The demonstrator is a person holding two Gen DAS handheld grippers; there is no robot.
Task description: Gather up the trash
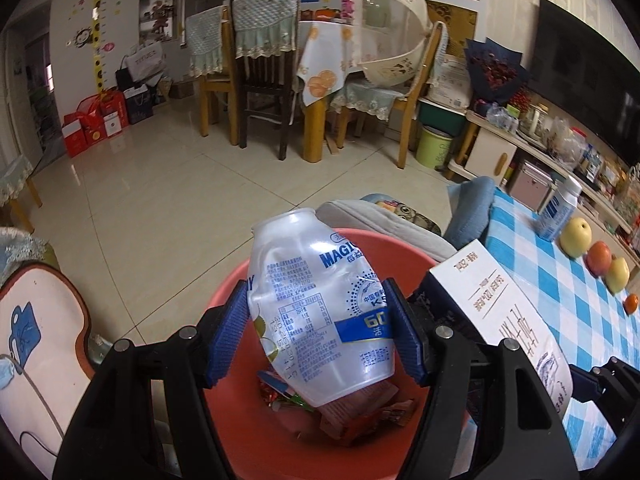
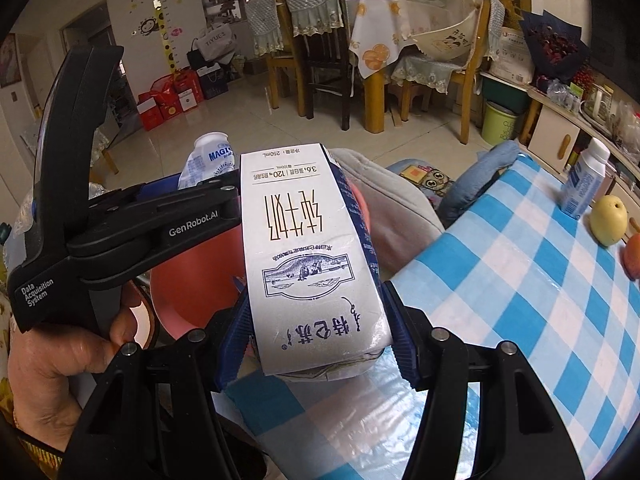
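Note:
My left gripper (image 1: 320, 332) is shut on a crushed white plastic bottle (image 1: 320, 312) with blue print and holds it right above the pink trash bin (image 1: 288, 440), which has wrappers at its bottom. My right gripper (image 2: 316, 332) is shut on a white milk carton (image 2: 308, 260) and holds it over the table's left edge, next to the bin (image 2: 184, 292). The carton also shows in the left wrist view (image 1: 508, 312), and the bottle (image 2: 208, 160) and the left gripper (image 2: 192, 196) show in the right wrist view.
The table has a blue and white checked cloth (image 2: 520, 300). On it stand a small white and blue bottle (image 2: 584, 188) and fruit (image 2: 608, 220) at the far right. A grey cushion (image 2: 400, 208) lies behind the bin. Chairs and a dining table (image 1: 320, 60) stand beyond.

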